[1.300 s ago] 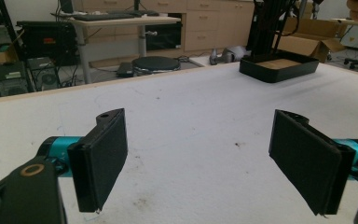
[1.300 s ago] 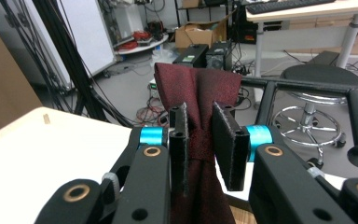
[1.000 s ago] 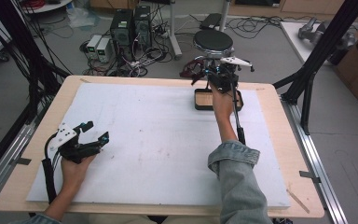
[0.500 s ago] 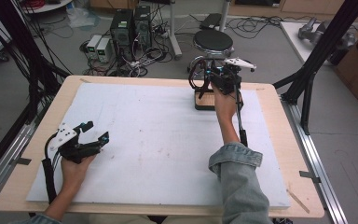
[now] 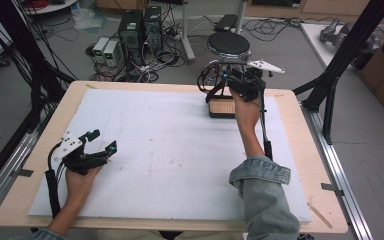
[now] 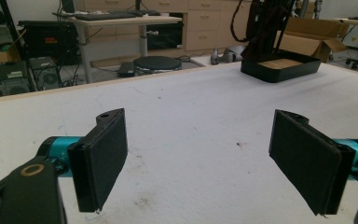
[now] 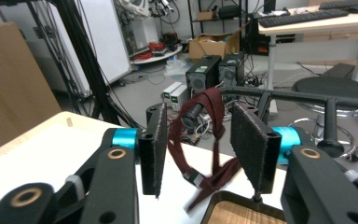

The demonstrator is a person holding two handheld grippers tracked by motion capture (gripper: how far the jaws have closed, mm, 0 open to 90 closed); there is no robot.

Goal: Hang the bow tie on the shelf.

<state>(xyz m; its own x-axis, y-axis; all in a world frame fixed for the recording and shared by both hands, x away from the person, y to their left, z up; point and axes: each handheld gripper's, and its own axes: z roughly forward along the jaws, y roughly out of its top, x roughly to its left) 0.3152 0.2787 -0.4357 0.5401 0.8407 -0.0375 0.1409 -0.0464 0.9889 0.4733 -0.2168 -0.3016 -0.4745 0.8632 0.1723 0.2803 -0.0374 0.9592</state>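
right tongs (image 7: 204, 154) spread, not gripping, above far rim of tray (image 5: 222, 108) | dark red strap (image 7: 204, 140) draped over black bar (image 7: 298, 95) beyond tray, probably parked to hang free; long axis runs downward, tail toward tray | left tongs (image 6: 204, 161) spread, idle near tabletop (image 5: 170, 150) edge, well apart from tray

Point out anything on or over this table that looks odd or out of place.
One thing: a dark red strap hangs loose from a black bar above the black tray at the table's far edge, dangling between the right gripper's open jaws. The left gripper rests open on the white mat.
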